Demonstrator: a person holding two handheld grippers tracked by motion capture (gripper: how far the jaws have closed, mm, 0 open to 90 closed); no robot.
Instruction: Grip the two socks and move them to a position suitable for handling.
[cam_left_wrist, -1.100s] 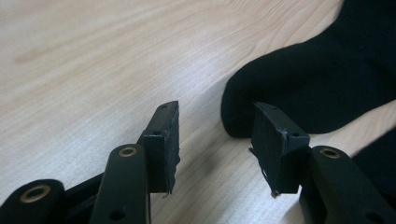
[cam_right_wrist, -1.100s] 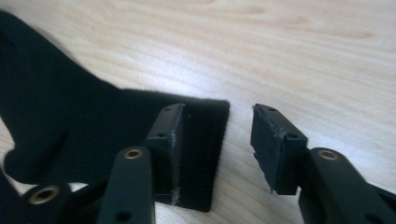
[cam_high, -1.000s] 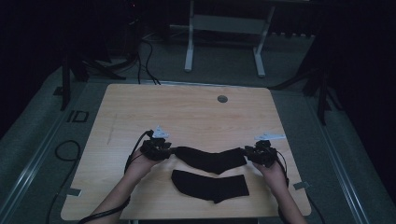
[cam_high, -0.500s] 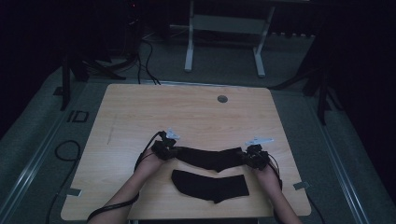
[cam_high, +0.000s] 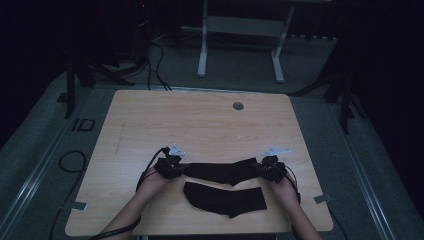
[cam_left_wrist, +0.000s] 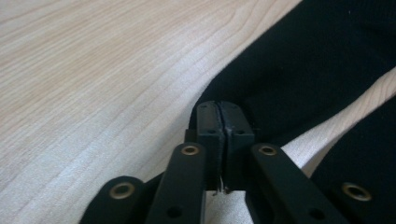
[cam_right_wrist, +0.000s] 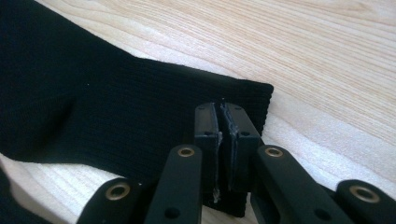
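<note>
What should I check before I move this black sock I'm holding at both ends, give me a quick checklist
1. Left gripper shut on the far sock: ok, jaws pressed together over its edge.
2. Right gripper shut on the same sock's ribbed end: ok, jaws closed over the fabric.
3. Sock stretched between the grippers: ok in the high view, it spans from one to the other with a slight bend.
4. Held sock apart from the second black sock: ok, a strip of wooden table shows between them.
5. Sock lifted off the table: cannot tell.
6. How deep each grip bites: cannot tell, the jaws hide it.
</note>
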